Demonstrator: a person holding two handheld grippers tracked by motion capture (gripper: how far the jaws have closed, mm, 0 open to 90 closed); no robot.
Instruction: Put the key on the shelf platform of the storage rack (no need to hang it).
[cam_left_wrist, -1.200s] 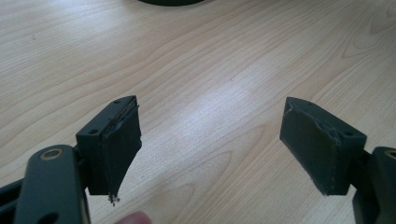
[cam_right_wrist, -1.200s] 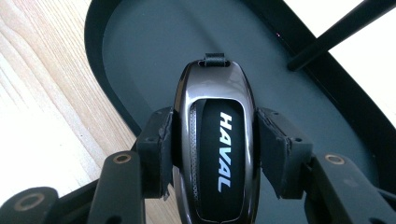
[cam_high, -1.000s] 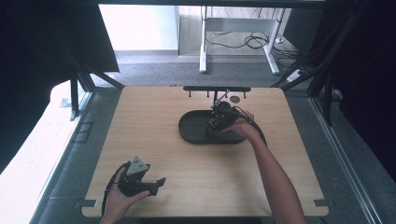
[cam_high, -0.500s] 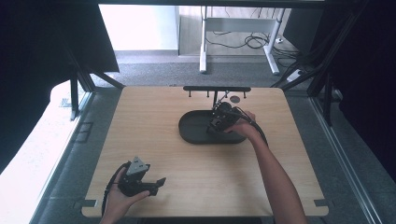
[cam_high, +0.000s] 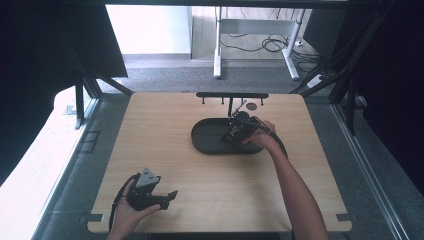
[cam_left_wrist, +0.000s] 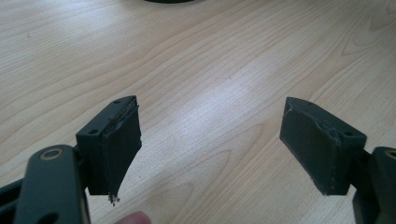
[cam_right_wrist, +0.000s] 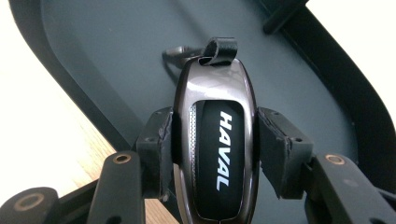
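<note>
My right gripper (cam_right_wrist: 212, 140) was clamped on the car key (cam_right_wrist: 215, 140), one pad pressing each long side of its glossy body, the printed face with the word HAVAL turned toward the gripper's camera. The key's small black leather loop (cam_right_wrist: 218, 50) pointed away from me, with a thin dark cord or ring showing just behind it. The key sat over the floor of the dark oval tray (cam_right_wrist: 116, 51); whether it rested on that floor or hung slightly above it could not be determined. In the high view, the right gripper (cam_high: 239, 129) was positioned at the right part of the tray (cam_high: 210, 137), just in front of the black hook rack (cam_high: 232, 95) at the far edge of the wooden table (cam_high: 165, 130). My left gripper (cam_high: 150, 192) lay near the front left of the table, well apart from the tray, its jaws spread wide over bare wood and holding nothing. My judgement was that the step in hand was the grasp of the key inside the tray. The next move probably called for a straight lift clear of the tray rim, with grip pressure maintained, since the smooth shell could slip between the pads. Hanging the key on the rack would require the loop to face a hook.
</note>
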